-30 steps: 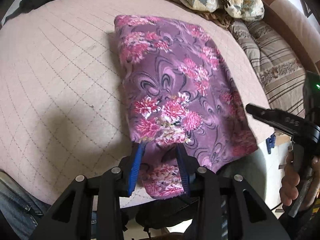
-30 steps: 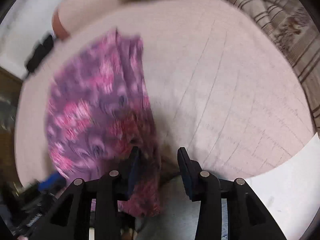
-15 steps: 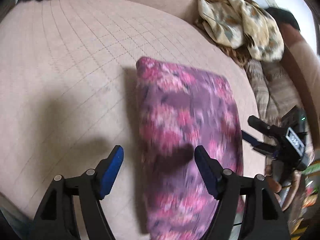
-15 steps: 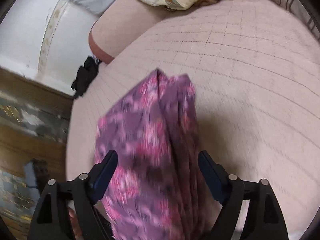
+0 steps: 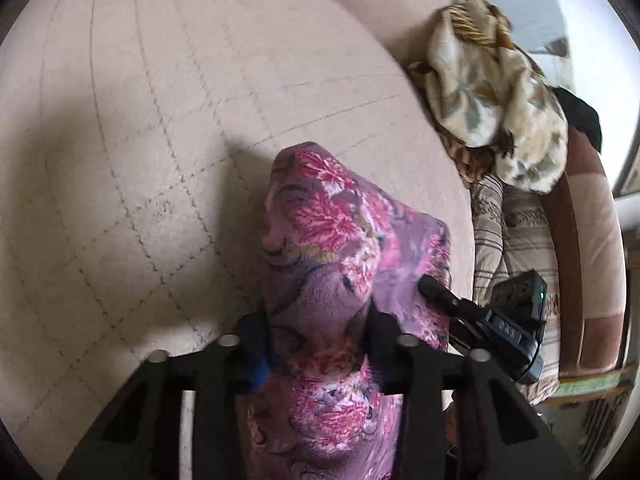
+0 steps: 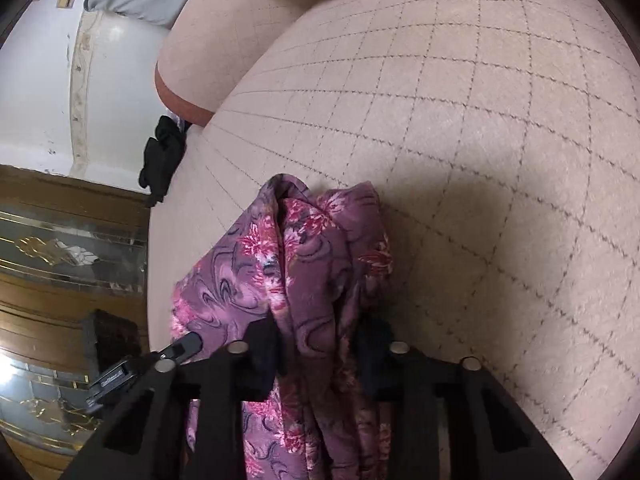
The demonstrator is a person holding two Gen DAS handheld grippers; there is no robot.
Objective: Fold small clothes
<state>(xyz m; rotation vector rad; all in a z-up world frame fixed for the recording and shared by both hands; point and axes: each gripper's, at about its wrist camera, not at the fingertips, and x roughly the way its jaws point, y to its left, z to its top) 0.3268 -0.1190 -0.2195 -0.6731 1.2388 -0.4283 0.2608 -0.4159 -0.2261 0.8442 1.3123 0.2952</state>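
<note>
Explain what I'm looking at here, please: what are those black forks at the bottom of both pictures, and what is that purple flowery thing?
There is no robot: a person holds a two-fingered gripper in each hand, and each carries a wide-angle camera looking along its fingers. One picture comes from the left gripper, the other from the right gripper. The black forks are the fingers. Both are closed on the same purple flowered cloth, a small garment being folded, bunched up over a quilted pink bed cover. In the left picture the right gripper shows at the side, gripping the cloth's far edge. A cream patterned blanket lies heaped behind.
</note>
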